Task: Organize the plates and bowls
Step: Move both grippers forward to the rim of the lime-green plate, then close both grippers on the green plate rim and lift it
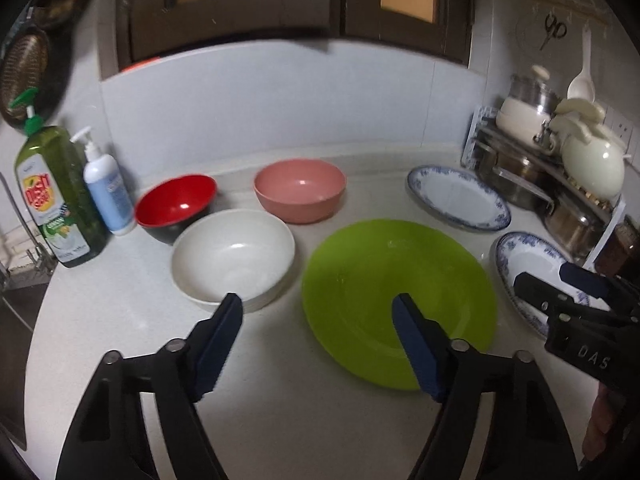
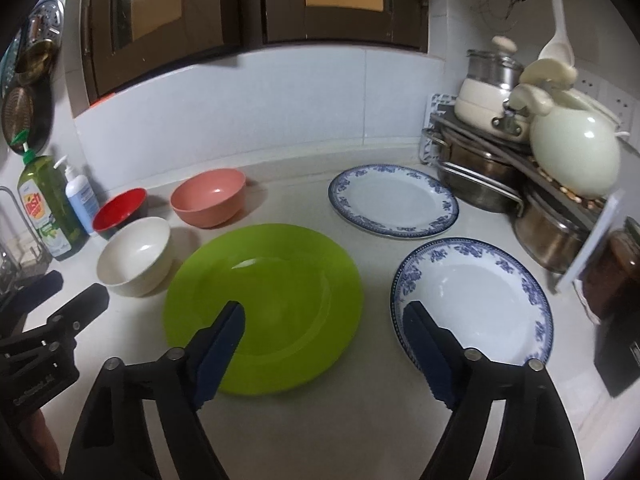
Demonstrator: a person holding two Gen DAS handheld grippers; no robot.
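In the left wrist view, the right gripper (image 1: 560, 280) covers part of the near blue-rimmed plate (image 1: 528, 256). The white bowl (image 1: 234, 256) hides the front of the red bowl (image 1: 176, 204). The dish soap bottle (image 2: 48, 208) label is too blurred to read fully. The sink (image 1: 16, 312) at far left is cut off by the edge.

Soap bottles (image 1: 60, 196) — stacked pots (image 2: 500, 160)

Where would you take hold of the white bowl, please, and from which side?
Grip the white bowl by its near rim, coming from above: it stands upright and empty, so one finger can go inside. The red bowl crowds its far side.
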